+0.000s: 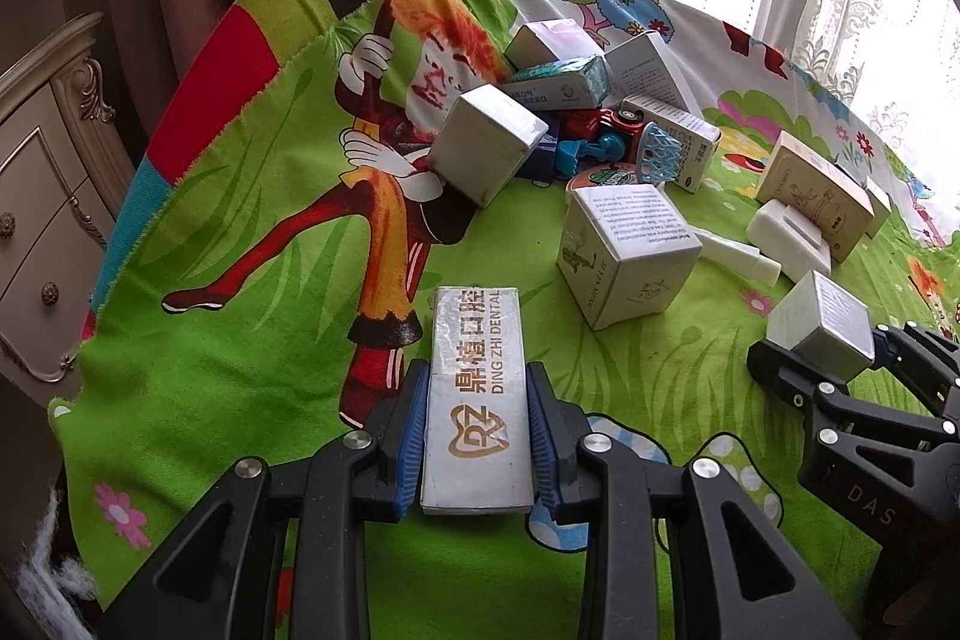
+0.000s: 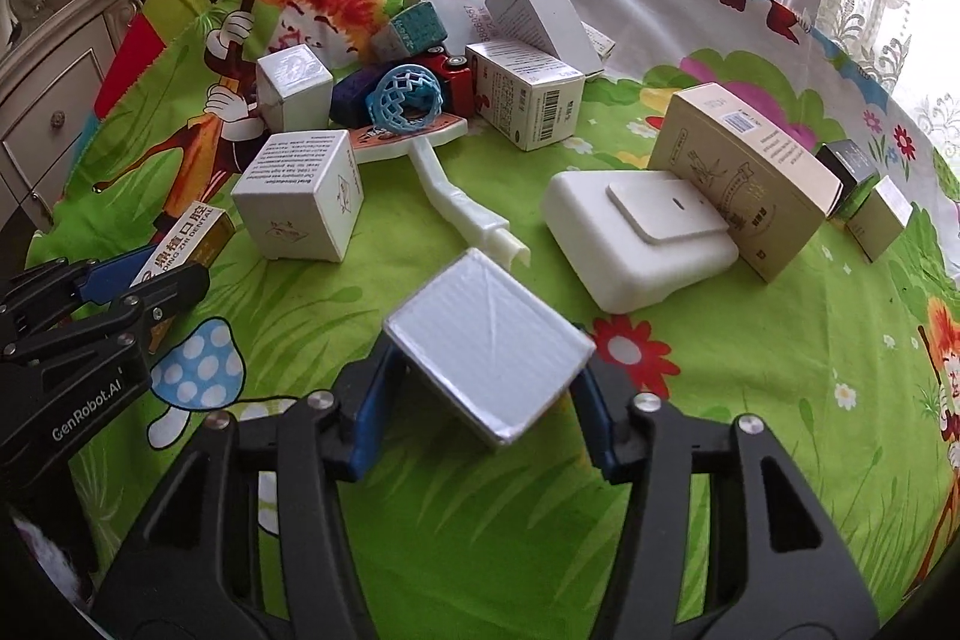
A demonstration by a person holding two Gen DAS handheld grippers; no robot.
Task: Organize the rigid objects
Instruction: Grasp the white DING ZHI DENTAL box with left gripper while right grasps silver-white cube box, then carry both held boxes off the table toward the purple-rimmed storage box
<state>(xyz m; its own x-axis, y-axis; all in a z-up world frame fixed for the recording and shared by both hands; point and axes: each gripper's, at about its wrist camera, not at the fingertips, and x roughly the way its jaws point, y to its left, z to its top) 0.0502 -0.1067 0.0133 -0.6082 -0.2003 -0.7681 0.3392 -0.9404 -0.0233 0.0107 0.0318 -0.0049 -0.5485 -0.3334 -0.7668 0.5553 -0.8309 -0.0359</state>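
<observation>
Both wrist cams close, angled down over cloth (image 1: 252, 196) – left sits beside right (shared: box pile (image 2: 420, 58)).

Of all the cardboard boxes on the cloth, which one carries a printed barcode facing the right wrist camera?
The white medicine box standing behind the blue lattice ring, beside the red toy car; its barcode runs down the end face.

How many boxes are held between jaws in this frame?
2. The long dental box is clamped in the left gripper; the white cube box, tilted, in the right gripper. Nothing hidden there.
</observation>
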